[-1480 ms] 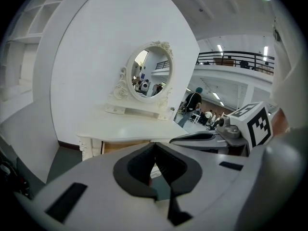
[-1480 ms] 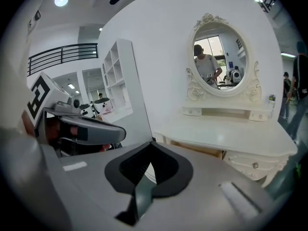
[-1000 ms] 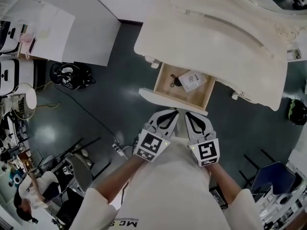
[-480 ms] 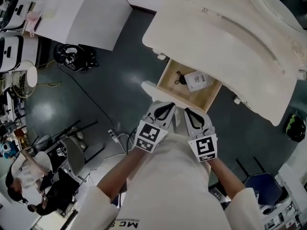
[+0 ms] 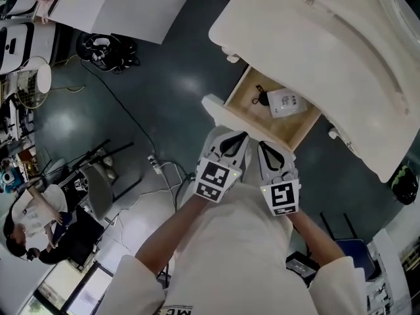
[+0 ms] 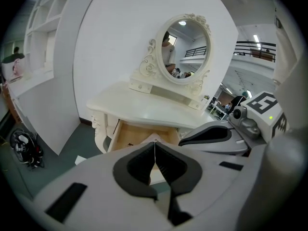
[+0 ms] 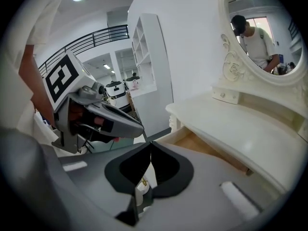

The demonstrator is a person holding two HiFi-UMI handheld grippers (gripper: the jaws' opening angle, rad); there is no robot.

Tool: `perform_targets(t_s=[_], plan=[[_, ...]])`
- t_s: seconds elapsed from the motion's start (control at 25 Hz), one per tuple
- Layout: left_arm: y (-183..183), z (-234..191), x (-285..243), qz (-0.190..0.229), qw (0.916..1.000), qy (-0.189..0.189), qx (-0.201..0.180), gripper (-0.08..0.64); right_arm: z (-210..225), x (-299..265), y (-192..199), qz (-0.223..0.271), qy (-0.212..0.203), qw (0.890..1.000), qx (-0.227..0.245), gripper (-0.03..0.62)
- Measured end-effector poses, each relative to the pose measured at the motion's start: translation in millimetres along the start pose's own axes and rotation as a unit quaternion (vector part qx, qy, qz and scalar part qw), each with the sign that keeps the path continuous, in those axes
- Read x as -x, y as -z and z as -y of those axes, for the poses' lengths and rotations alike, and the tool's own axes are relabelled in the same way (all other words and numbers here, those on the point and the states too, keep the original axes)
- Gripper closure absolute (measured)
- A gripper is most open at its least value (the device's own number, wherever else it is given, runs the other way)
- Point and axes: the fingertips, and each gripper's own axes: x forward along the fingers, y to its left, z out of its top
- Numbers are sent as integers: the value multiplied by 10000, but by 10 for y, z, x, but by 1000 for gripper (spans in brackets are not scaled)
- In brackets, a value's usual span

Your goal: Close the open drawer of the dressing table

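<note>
jaws, left: left gripper [image 5: 232, 138] is fully closed, the two pads meeting in a thin seam, nothing between them
jaws, right: right gripper [image 5: 266, 147] is also pressed together tip to tip and empty
pairing: both grippers sit side by side, close to each other, and both point toward the dressing table [image 5: 315, 51]
drawer: drawer [image 5: 251, 115] stands pulled out from under the tabletop, its wooden floor showing, with a white box [image 5: 287, 102] and a small dark item [image 5: 260, 99] lying inside
drawer front: drawer front [image 5: 218, 112], a pale panel, is the part nearest the person and faces the tips
direction: from the tips the drawer lies straight ahead and a little lower; in the left gripper view its open mouth shows just beyond the closed seam
long axis: the panel runs crosswise to the line the grippers point along, so the slide path goes straight away from them, under the tabletop
nearer hand: in the head view the left tip overlaps the panel while the right tip sits just short of its other end; left looks slightly nearer, though contact cannot be told
next move: likely a level push with both closed tips square on the panel
risk: pushing one end only could skew the drawer and jam it
</note>
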Motion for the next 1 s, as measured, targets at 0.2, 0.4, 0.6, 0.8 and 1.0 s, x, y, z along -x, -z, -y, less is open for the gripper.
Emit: perform_targets(t_s=[0.2,0.4,0.6,0.8,1.0], plan=[[229,-150,-83,-74,9996,-207,201,551,-9,-126,110,-117,-50,9999,5,594],[444,-217,-188,-219,9996,-166,9,549,-47,-242,208,-168,-166,9997,42,592],[643,-224,-231,-364,9990,-151,-217,544,-64,-315,297,-172,-71,9998,47,592],[852,-226,-244,-512,9978,-174,-384,534,-108,-374,379,-222,-3,9998,-15,592],[994,-280,-310,-647,9974,-108,-297,429,-166,-463,429,-268,35,9996,-45,592]])
